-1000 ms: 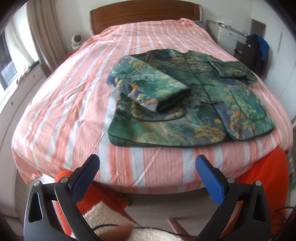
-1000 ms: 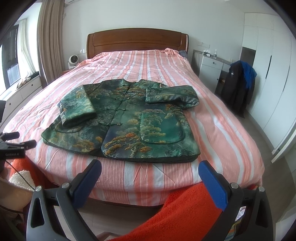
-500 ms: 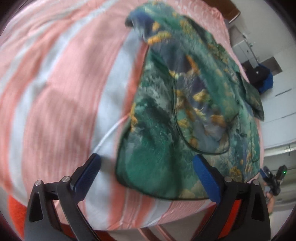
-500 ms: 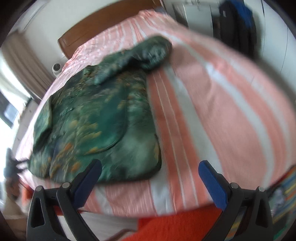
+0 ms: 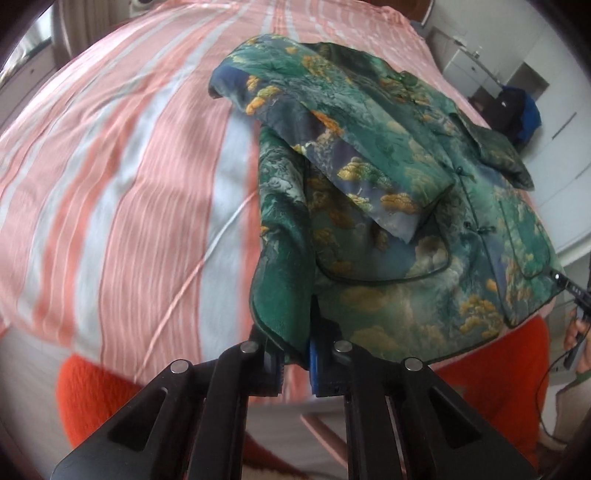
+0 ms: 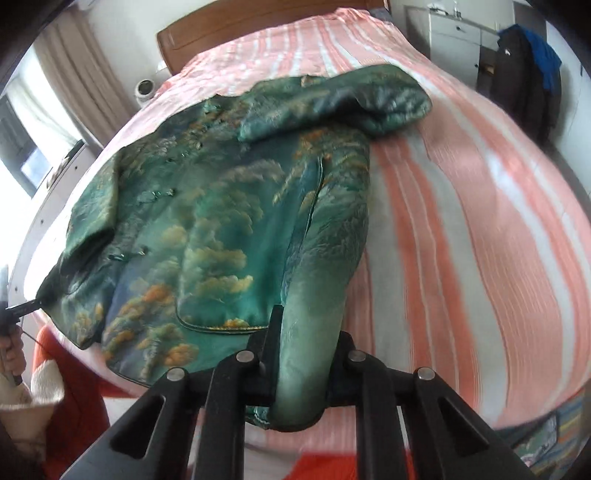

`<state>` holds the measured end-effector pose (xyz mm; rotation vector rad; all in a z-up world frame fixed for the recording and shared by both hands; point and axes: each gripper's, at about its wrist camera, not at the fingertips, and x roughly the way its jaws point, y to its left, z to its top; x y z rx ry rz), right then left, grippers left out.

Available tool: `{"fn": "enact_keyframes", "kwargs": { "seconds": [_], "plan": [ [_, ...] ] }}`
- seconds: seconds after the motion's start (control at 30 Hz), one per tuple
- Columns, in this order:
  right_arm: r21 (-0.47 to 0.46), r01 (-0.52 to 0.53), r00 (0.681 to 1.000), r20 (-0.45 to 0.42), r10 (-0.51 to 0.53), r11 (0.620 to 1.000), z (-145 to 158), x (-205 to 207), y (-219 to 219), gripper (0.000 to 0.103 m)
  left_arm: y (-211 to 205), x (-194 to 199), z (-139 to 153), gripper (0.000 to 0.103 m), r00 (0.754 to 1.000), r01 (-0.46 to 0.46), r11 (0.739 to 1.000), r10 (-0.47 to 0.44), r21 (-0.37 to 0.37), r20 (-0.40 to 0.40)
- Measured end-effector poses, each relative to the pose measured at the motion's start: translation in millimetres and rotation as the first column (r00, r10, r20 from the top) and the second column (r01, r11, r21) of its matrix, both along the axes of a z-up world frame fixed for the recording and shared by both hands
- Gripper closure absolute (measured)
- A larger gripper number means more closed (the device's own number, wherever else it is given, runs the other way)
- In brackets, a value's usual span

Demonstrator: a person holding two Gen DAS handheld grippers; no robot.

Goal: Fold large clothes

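Observation:
A green patterned jacket (image 5: 388, 192) with gold and blue cloud print lies face up on the pink striped bed (image 5: 129, 166), both sleeves folded in over its front. My left gripper (image 5: 293, 354) is shut on the jacket's near left hem corner, which is lifted off the bed. My right gripper (image 6: 301, 373) is shut on the near right hem corner of the jacket (image 6: 221, 229), and the cloth bunches thickly between the jaws.
A wooden headboard (image 6: 258, 26) stands at the far end of the bed. A white dresser (image 6: 454, 33) and a dark garment with a blue one (image 6: 528, 62) are at the right. An orange cover (image 5: 96, 398) hangs below the bed's near edge.
Both grippers went from open and back from the bed to shut on the jacket's two near hem corners. The corners now lift off the sheet.

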<state>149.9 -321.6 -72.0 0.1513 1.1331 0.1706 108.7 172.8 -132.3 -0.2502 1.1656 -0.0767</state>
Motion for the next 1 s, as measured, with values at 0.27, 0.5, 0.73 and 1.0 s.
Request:
{"fn": "enact_keyframes", "kwargs": {
  "seconds": [0.27, 0.5, 0.73, 1.0],
  "plan": [
    [-0.073, 0.073, 0.996, -0.037, -0.075, 0.995, -44, -7, -10, 0.072, -29, 4, -7, 0.072, 0.999, 0.042, 0.981, -0.036, 0.189, -0.036],
    [-0.128, 0.192, 0.977, 0.120, -0.177, 0.973, -2, -40, 1, 0.025, -69, 6, 90, 0.022, 0.947, 0.169, 0.895, -0.264, 0.413, 0.184],
    [-0.130, 0.138, 0.971, 0.214, -0.108, 0.982, 10, -62, 61, 0.021, -157, 70, 43, 0.007, 0.803, 0.488, 0.711, -0.593, 0.506, 0.058],
    [-0.198, 0.020, 0.950, 0.309, 0.043, 0.980, 18, -98, 97, 0.021, -103, 120, 45, 0.094, 0.916, 0.356, 0.895, -0.391, 0.269, 0.090]
  ]
}}
